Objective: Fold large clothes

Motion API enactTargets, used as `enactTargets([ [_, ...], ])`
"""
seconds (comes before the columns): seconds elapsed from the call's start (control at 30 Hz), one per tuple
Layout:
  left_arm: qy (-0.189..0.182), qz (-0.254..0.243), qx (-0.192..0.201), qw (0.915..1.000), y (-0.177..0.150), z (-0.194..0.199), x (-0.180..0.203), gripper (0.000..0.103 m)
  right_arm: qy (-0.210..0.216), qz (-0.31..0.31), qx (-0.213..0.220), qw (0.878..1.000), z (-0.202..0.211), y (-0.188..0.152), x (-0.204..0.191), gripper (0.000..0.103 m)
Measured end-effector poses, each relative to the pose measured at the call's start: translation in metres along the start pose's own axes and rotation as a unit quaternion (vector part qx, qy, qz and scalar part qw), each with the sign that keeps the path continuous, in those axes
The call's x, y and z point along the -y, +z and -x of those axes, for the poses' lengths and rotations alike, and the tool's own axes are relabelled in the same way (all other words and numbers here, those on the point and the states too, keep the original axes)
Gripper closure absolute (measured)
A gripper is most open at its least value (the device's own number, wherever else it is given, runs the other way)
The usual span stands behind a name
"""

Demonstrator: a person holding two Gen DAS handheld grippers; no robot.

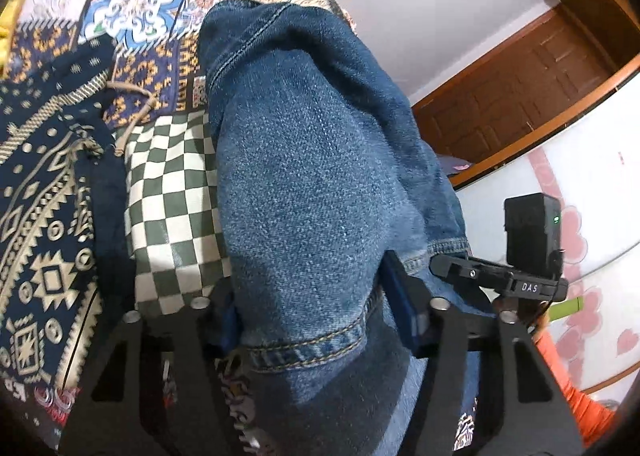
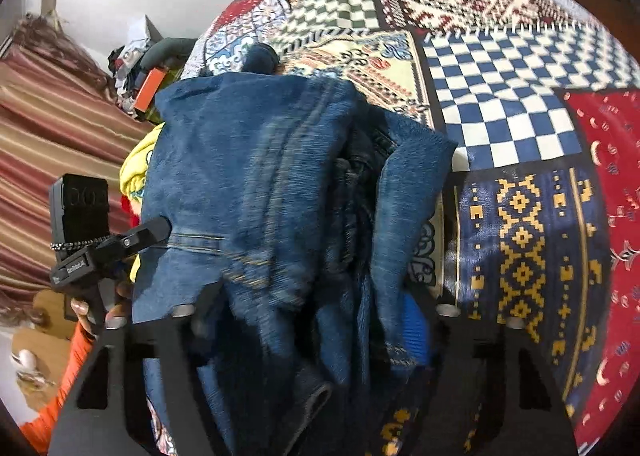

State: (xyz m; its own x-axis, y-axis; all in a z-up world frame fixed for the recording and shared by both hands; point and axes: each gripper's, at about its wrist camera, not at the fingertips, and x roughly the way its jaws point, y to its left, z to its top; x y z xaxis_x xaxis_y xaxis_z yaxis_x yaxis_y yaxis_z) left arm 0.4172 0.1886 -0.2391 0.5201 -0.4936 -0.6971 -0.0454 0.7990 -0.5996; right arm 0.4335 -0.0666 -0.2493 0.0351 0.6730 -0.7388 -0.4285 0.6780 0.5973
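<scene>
Denim fills both views: a pair of jeans (image 1: 304, 175) lies bunched on a patchwork bedspread (image 1: 168, 191), its fold apparently only begun. In the left wrist view the cloth rises from 6 o'clock toward 12 o'clock as one thick, rounded roll, with a stitched hem crossing just above the left gripper (image 1: 316, 320). In the right wrist view the same jeans (image 2: 256, 183) run up the middle in several loose, uneven layers, so by the look of it a neat, flat stack is not yet made and most of the smoothing and folding is left.

Both sets of jaws sit around the fabric. The left pair stands half-closed with the hemmed roll between its blue pads, which lie against the cloth at 7 o'clock and 4 o'clock of the roll; it looks like a grip on the jeans. The right gripper (image 2: 308, 320) likewise straddles a wad of denim, one blue pad showing at 4 o'clock beside the folds, and appears to be pinching them, though motion blur there makes the contact less sure.

A dark patterned cloth (image 1: 44, 183) lies at 9 o'clock in the left view, well apart from the jeans. At 3 o'clock in that view the other gripper, seen from the side, touches the denim's edge.
</scene>
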Motion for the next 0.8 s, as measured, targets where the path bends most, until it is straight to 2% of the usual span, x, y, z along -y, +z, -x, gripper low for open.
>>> enactTargets([
  [0.03, -0.003, -0.002, 0.004, 1.0, -0.003, 0.006, 0.004, 0.05, -0.001, 0.005, 0.003, 1.0, 0.003, 0.0, -0.004, 0.061],
  [0.1, -0.006, -0.009, 0.011, 0.9999, -0.007, 0.017, 0.014, 0.053, 0.003, 0.015, 0.011, 1.0, 0.009, -0.001, -0.015, 0.07],
  [0.2, -0.003, -0.022, 0.025, 0.9994, -0.013, 0.043, 0.029, 0.055, -0.007, 0.04, 0.026, 0.999, 0.023, -0.006, -0.04, 0.075],
  [0.43, 0.016, -0.055, 0.091, 0.9942, -0.017, 0.129, 0.045, 0.056, -0.008, 0.095, 0.064, 0.993, 0.049, -0.011, -0.106, 0.076],
  [0.6, 0.035, -0.07, 0.145, 0.9863, -0.02, 0.199, 0.045, 0.056, 0.016, 0.134, 0.093, 0.987, 0.055, -0.004, -0.163, 0.076],
  [0.8, 0.071, -0.066, 0.179, 0.9791, -0.005, 0.249, 0.014, 0.056, 0.029, 0.169, 0.11, 0.979, 0.033, 0.012, -0.217, 0.076],
])
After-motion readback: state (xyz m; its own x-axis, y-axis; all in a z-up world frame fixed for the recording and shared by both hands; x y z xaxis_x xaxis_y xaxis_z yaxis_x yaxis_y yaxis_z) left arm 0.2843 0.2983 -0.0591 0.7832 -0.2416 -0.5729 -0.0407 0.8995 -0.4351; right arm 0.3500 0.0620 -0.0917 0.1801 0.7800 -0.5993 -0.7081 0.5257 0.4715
